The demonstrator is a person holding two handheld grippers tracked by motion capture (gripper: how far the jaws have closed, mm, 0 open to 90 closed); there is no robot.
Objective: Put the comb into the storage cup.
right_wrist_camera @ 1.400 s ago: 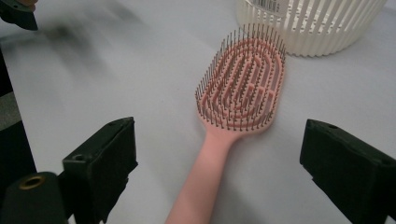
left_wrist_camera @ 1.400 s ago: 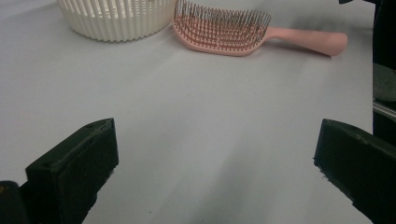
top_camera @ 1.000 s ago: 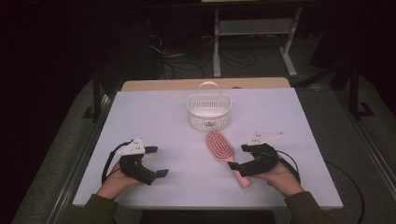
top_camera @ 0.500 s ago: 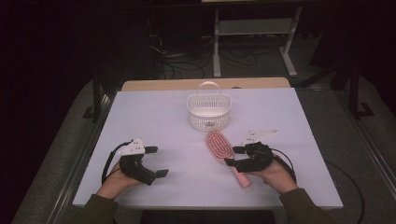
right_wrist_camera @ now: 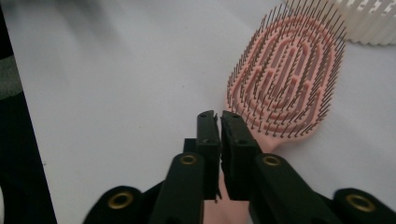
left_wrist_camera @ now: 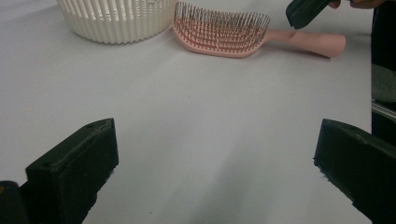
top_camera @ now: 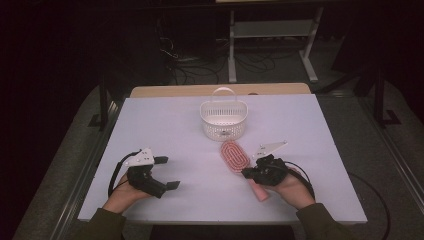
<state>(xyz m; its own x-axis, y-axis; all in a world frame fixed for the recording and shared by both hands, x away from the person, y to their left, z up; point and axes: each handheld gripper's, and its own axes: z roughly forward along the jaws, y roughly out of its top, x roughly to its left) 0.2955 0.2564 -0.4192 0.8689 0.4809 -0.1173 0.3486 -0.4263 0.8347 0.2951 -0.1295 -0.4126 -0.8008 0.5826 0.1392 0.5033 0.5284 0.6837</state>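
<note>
On the white rectangular table (top_camera: 165, 125) we see a pink plastic hairbrush with an oval head and many thin bristles (top_camera: 235, 156), lying flat with the bristles up. Its head points to the far side of the table and its handle points toward the person. Just beyond the head stands a white plastic basket with slotted walls and an arched handle (top_camera: 223, 119), near the far middle of the table; in the left gripper view the basket (left_wrist_camera: 116, 18) and the hairbrush (left_wrist_camera: 219, 30) are side by side and very close, but we cannot tell if they touch. The right black gripper (top_camera: 248, 173), which the person's right hand (top_camera: 295, 190) holds, is above the handle of the hairbrush. In the right gripper view its jaws stand pressed together with only a thin line between them, with nothing between them, and the tips are just at the place where the head of the hairbrush (right_wrist_camera: 285, 74) meets the handle. The left black gripper (top_camera: 167, 172) rests in the left hand (top_camera: 122, 195) on the near left part of the table, well apart from the hairbrush. Its jaws are spread wide, with bare table between them.
</note>
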